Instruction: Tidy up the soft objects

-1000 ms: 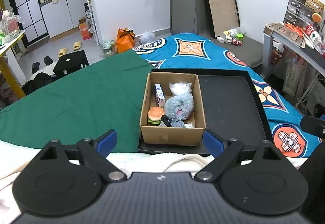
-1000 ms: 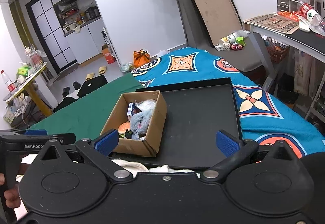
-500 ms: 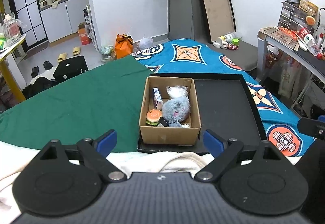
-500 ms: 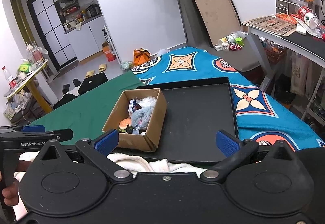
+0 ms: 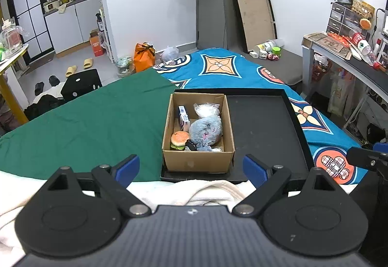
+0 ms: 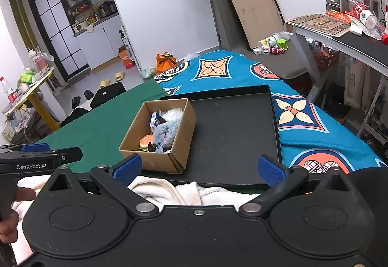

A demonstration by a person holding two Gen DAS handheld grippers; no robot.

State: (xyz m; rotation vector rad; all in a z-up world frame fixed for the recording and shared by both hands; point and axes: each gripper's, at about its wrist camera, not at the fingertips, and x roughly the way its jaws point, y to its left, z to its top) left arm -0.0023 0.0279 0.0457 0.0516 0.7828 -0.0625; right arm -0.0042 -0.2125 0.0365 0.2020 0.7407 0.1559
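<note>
Cardboard box (image 5: 198,143) standing in the left part of a black tray (image 5: 264,126) on the bed, ahead of both tools. Inside it lie a grey plush toy (image 5: 206,130), a toy burger (image 5: 179,140), a small carton (image 5: 183,116) and a clear plastic bag (image 5: 206,109). Left gripper (image 5: 191,168), fingers spread wide and empty, hangs just short of the box's near wall. Right gripper (image 6: 197,170), likewise spread and empty, has the box ahead to its left. A white towel (image 6: 179,193) lies beneath both.
</note>
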